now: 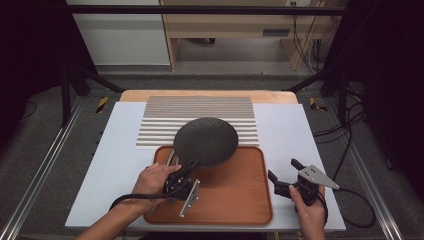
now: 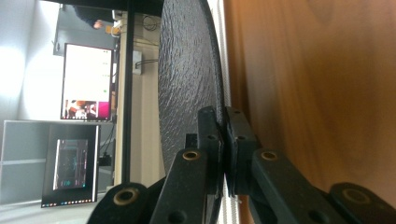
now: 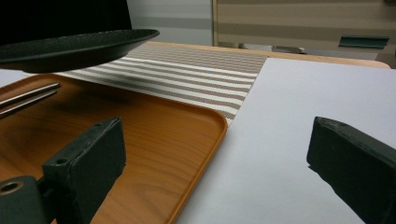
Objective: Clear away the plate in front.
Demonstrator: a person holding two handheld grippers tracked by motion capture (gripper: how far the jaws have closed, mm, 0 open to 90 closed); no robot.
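A dark, rough-surfaced round plate (image 1: pixel 206 141) hangs over the far edge of the brown wooden tray (image 1: pixel 235 200). My left gripper (image 1: pixel 191 164) is shut on its near rim, turned on its side. In the left gripper view both pads clamp the plate (image 2: pixel 187 70) edge, with the tray (image 2: pixel 303 93) beside it. My right gripper (image 1: pixel 284 169) rests just right of the tray, open with nothing between its jaws. In the right gripper view the plate (image 3: pixel 70 44) floats above the tray (image 3: pixel 154 135), and the right gripper (image 3: pixel 215 154) is wide apart over the tray's corner.
A striped placemat (image 1: pixel 200 107) lies behind the tray on a white sheet (image 1: pixel 285 130) covering the table. Metal utensils (image 3: pixel 28 98) lie on the tray's far left under the plate. Dark frame posts stand at both sides.
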